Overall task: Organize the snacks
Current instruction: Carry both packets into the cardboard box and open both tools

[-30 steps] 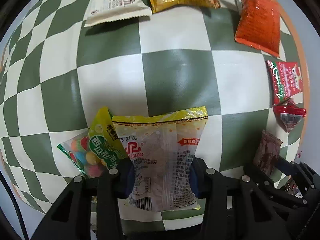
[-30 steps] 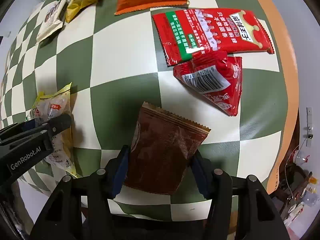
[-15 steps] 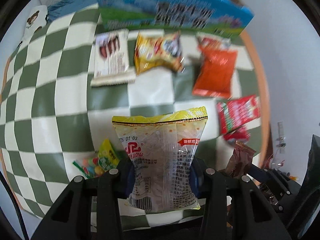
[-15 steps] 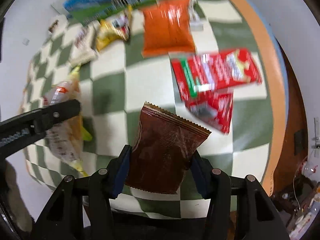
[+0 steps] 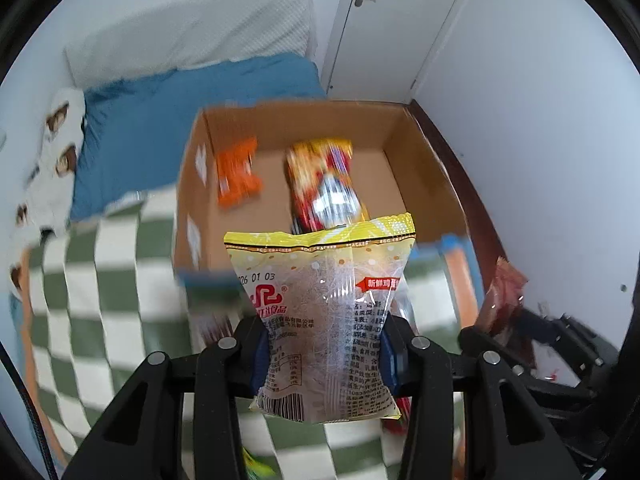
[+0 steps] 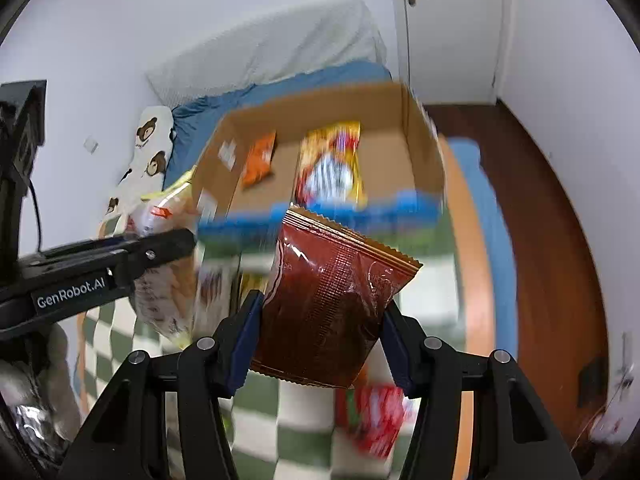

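My left gripper (image 5: 322, 354) is shut on a clear yellow-topped cracker packet (image 5: 324, 312), held up in the air. A dark brown snack packet (image 6: 328, 304) sits pinched in my right gripper (image 6: 318, 346), also raised. Beyond both stands an open cardboard box (image 5: 420, 160) with blue printed outer sides. Inside it lie an orange packet (image 5: 236, 172) and a yellow-red packet (image 5: 324, 184). In the right wrist view the box (image 6: 420, 140) is ahead, and the left gripper (image 6: 160, 252) reaches in from the left with its cracker packet (image 6: 164, 304). The brown packet (image 5: 500, 304) shows at the right of the left wrist view.
The green-and-white checked tablecloth (image 5: 100, 300) lies below, with red snack packets (image 6: 372, 412) blurred on it. A bed with a blue sheet (image 5: 160, 120) is behind the box. A white door (image 5: 400, 20) and white walls stand at the back right; brown floor (image 6: 560, 260) is at the right.
Both grippers have risen off the table with their packets and tilted up, so the views now take in the open box, the bed and the walls instead of the tabletop.
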Tool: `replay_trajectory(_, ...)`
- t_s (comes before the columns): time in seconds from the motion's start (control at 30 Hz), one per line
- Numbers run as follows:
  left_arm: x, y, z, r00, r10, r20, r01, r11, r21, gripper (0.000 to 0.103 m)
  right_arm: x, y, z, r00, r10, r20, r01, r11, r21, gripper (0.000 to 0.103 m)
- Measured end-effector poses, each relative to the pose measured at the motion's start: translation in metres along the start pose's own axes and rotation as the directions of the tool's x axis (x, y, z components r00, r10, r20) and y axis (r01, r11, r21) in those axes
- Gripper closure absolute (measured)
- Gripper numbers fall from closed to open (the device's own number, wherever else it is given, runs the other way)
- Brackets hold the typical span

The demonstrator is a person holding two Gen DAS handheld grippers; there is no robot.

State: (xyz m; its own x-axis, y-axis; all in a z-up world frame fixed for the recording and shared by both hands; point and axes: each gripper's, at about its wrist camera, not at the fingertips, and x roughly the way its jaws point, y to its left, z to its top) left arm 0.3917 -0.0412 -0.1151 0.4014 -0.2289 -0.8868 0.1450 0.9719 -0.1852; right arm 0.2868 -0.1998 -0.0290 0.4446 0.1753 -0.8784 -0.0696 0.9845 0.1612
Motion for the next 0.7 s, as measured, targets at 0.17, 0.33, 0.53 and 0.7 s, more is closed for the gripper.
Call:
replay_trajectory(0.17, 0.040, 0.015, 0.071, 0.998, 0.055, -0.043, -0.055, 0.998, -0.002, 0.063, 0.047, -0.012, 0.094, 0.999, -0.038, -0.020, 0.036, 0.998, -0.057, 0.045)
replay_trajectory(0.33, 0.109, 0.040, 0.117, 0.982, 0.083, -0.168, -0.087, 0.996, -0.018, 0.063, 0.114, -0.027, 0.164, 0.990, -0.094, -0.105, 0.082, 0.990, -0.115, 0.044)
replay_trajectory(0.53, 0.171, 0.066, 0.130, 0.955, 0.115, -0.272, -0.131, 0.990, -0.044, 0.062, 0.200, -0.050, 0.218, 0.964, -0.148, -0.223, 0.109, 0.978, -0.177, 0.044)
replay_trajectory(0.7, 0.198, 0.074, 0.126, 0.940, 0.112, -0.323, -0.138, 0.989, -0.056, 0.061, 0.246, -0.056, 0.232, 0.938, -0.188, -0.290, 0.120, 0.965, -0.235, 0.044)
